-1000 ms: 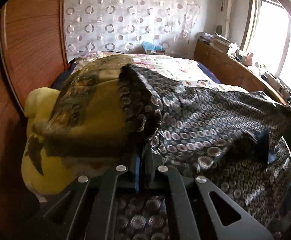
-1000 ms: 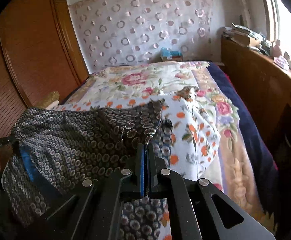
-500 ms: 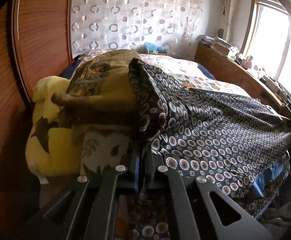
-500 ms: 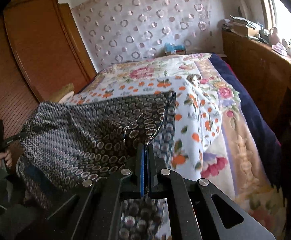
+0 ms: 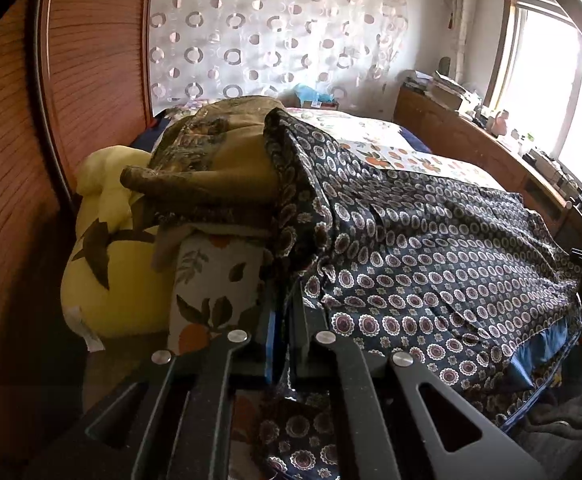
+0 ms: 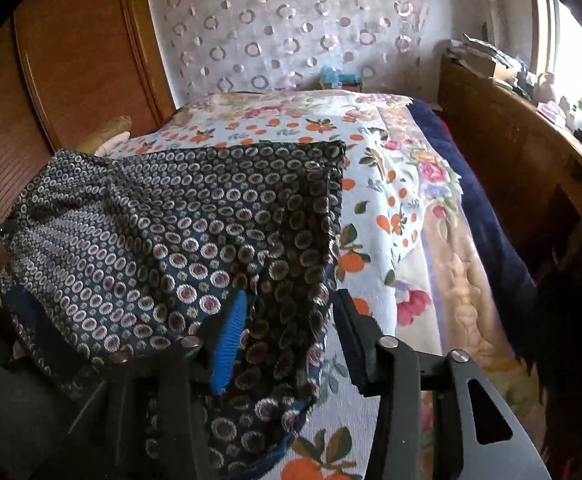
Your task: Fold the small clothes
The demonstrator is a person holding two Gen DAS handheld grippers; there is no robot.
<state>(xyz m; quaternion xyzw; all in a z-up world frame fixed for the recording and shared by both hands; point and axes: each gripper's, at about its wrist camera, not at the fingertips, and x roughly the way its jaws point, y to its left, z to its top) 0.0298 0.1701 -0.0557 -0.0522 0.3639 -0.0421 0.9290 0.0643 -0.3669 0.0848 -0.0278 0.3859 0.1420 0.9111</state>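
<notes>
Just beyond the left gripper [image 5: 285, 334], a yellow pillow [image 5: 107, 264] under an olive folded blanket [image 5: 227, 172]. Clamped on the dark patterned garment [image 5: 431, 248] spread over the floral bedspread [image 6: 403, 200]. Right gripper [image 6: 287, 328]: jaws just parted, garment edge loose between.

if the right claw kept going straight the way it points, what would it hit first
Most likely the dark patterned garment: its edge already hangs between the open fingers of the right claw, which have just been opening. Beyond that fold lies the floral bedspread. Depth is hard to judge in this fisheye view.
</notes>
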